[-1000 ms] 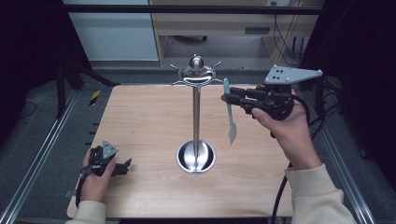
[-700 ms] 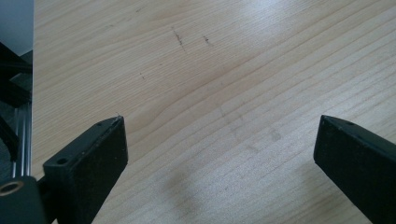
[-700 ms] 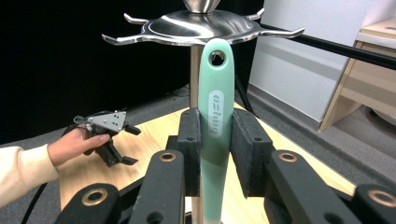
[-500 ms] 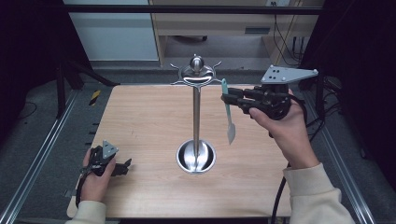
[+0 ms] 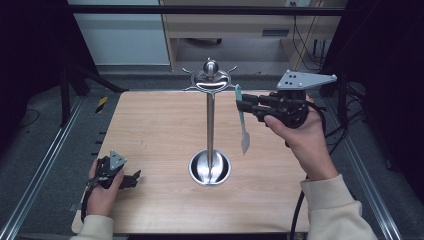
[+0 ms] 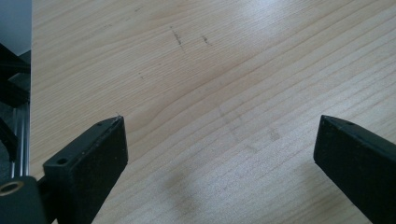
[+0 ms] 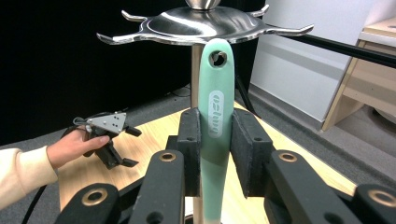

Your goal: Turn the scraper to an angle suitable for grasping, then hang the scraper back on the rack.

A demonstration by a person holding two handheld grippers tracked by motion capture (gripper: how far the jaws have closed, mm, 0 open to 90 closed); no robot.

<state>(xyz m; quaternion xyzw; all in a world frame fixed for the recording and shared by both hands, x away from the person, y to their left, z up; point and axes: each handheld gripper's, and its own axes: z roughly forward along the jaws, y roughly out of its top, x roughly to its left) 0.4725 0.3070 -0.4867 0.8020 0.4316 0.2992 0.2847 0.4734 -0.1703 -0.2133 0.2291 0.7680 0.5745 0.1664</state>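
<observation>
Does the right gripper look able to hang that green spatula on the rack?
Probably yes. The right gripper holds the spatula upright, its handle hole just below a rack hook, and nothing sits between them. It needs lifting a little first.

High view: fixed above the near edge of the table [image 5: 150,130], looking forward and down across the whole top to the floor beyond. Left gripper view: riding low, aimed steeply down, very close to the bare table [image 6: 210,84]. Right gripper view: raised, facing level across the table toward the metal stand [image 7: 201,23], close before it. Shared with the high view: stand [image 5: 210,80], left hand-held gripper [image 7: 112,135] [image 5: 117,172].
</observation>
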